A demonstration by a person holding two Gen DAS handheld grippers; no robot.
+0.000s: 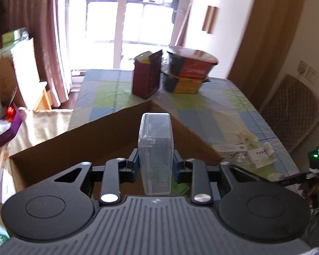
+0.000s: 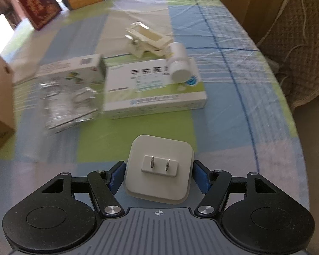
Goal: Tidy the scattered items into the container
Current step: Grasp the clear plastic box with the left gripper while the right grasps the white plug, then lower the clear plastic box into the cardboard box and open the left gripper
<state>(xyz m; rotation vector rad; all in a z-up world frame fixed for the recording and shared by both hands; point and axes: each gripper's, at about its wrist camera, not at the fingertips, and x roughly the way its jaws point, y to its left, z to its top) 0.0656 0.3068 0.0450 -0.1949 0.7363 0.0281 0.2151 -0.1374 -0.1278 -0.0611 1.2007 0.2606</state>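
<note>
While left fingers (image 1: 138,159) clamp a clear case (image 1: 155,153), right fingers (image 2: 117,176) flank a plug (image 2: 159,170).

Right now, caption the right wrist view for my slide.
Right tool brackets a white plug adapter; medicine boxes and bottle wait beyond.

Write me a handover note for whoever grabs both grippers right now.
Left gripper: shut on a clear plastic case, held over the open cardboard box; not yet released.
Right gripper: fingers either side of the white plug adapter; contact unclear.
Still on the table: large medicine box with a white bottle lying on it, small medicine box, clear glass item, cream clip.
Left: drop the case, box the rest.
</note>
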